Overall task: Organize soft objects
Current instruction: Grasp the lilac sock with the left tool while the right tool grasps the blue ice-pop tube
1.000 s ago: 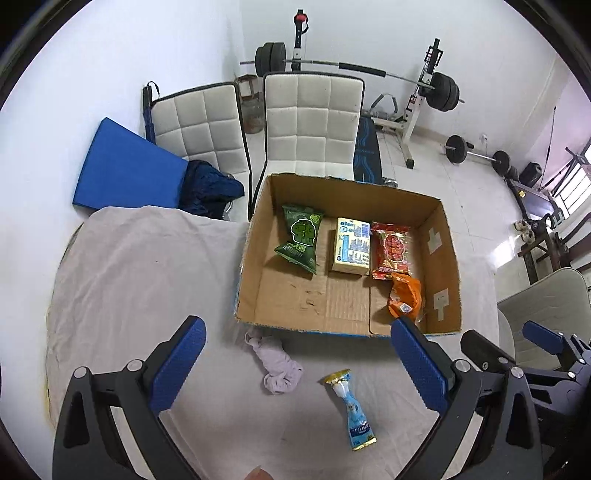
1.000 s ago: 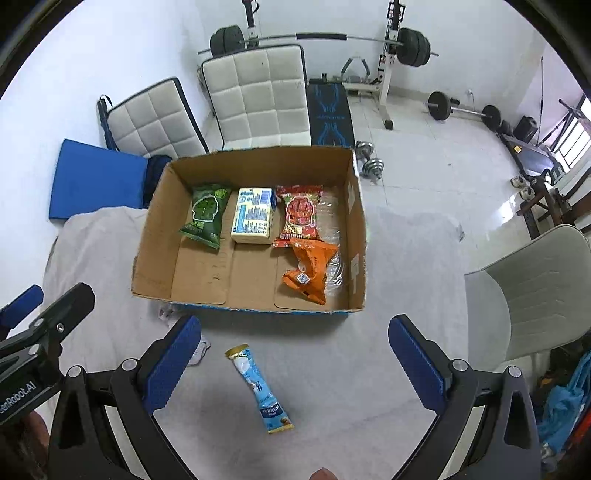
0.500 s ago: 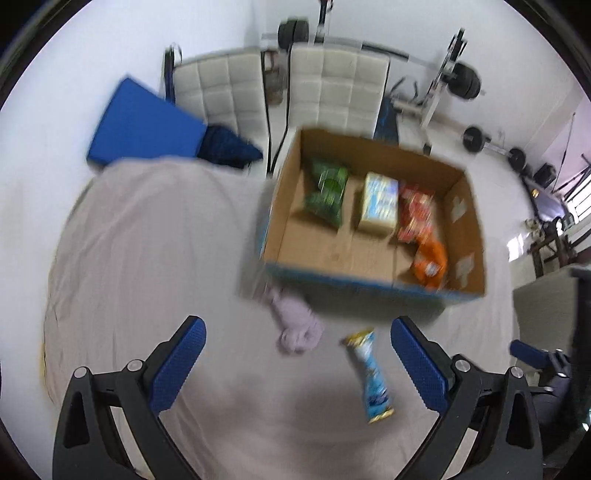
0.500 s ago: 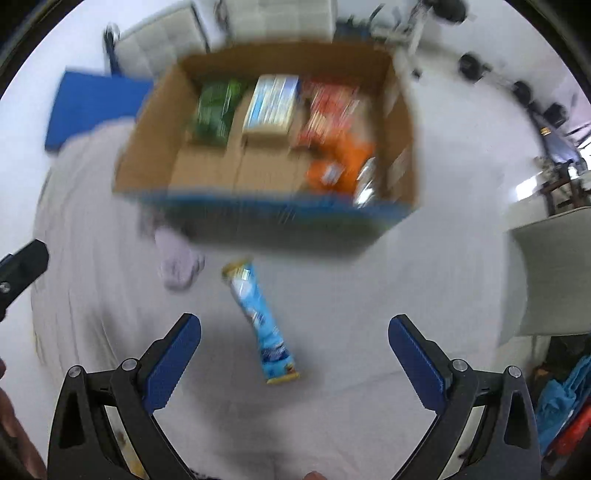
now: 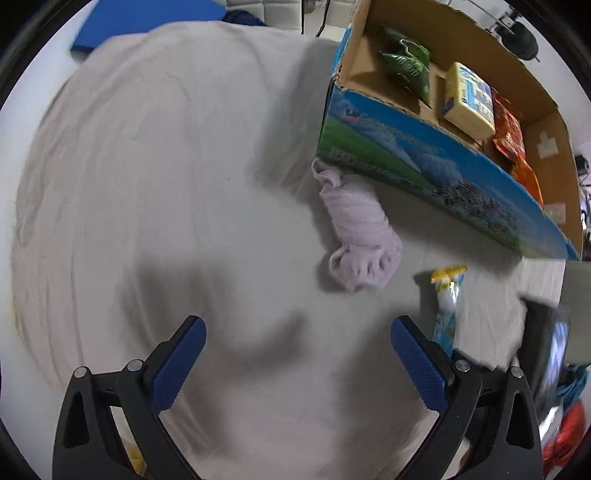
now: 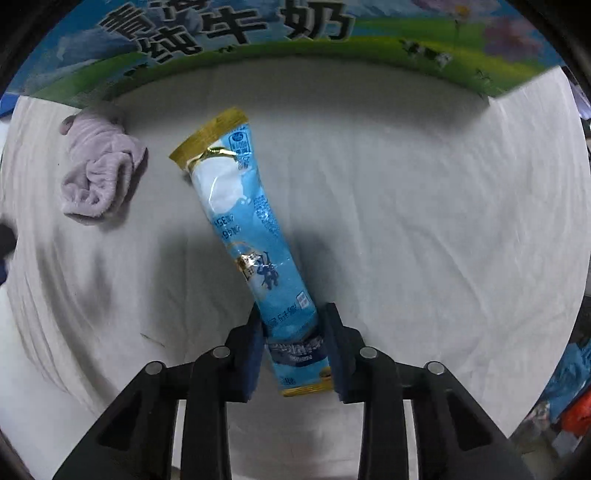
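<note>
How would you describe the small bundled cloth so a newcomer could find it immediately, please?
Find the cardboard box with the printed blue-green wall. The bundled cloth lies against that wall on the white sheet. Unlike the glossy blue packet nearby, it is pale lilac, ribbed fabric.

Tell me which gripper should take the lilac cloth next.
Left. The left gripper is open, empty, with the lilac cloth ahead of it. The right gripper is shut on the blue packet.

White cloth-covered table (image 5: 147, 184), blue mat (image 5: 147, 18) behind.
</note>
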Action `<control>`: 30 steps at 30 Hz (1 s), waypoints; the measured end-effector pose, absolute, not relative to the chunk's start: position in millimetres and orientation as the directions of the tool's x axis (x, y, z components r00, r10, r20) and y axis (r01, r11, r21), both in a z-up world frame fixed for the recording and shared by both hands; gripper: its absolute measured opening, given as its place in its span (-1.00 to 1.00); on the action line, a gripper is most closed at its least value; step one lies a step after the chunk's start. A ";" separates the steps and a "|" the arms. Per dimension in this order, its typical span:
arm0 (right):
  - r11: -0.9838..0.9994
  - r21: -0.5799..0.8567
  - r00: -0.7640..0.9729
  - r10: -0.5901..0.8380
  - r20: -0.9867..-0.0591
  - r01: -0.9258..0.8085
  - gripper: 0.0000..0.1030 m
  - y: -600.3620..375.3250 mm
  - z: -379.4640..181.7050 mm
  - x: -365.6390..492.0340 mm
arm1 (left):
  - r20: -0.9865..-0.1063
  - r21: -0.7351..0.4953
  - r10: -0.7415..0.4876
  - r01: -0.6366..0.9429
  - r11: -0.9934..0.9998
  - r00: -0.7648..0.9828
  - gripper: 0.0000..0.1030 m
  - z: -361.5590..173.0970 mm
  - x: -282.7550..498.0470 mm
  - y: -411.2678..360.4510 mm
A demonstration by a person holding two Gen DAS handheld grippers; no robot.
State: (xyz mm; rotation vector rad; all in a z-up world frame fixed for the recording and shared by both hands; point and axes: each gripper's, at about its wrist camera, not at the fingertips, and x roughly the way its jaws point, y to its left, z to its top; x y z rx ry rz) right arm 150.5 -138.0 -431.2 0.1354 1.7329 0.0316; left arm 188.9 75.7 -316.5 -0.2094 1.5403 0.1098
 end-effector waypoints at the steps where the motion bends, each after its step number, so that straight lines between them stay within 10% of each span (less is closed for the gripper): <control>1: 0.989 0.110 -0.164 0.125 -0.979 0.097 -0.40 -142.9 -430.3 149.8 | -0.996 -0.089 -0.085 -0.209 0.974 0.031 0.99 -320.4 196.1 74.7; 8: 0.989 0.085 -0.134 0.101 -0.986 0.120 -0.45 -163.2 -413.2 153.9 | -0.989 -0.146 -0.147 -0.199 0.969 0.007 0.93 -353.6 247.0 57.9; 15: 0.985 0.089 -0.143 0.111 -0.984 0.150 -0.45 -169.2 -407.1 154.2 | -0.985 -0.131 -0.143 -0.126 0.983 -0.093 -0.24 -391.8 256.3 40.1; 30: 0.980 0.118 -0.209 0.150 -0.966 0.160 -0.40 -182.1 -428.3 110.7 | -0.988 -0.059 -0.047 0.079 0.995 -0.144 -0.29 -399.6 127.1 1.7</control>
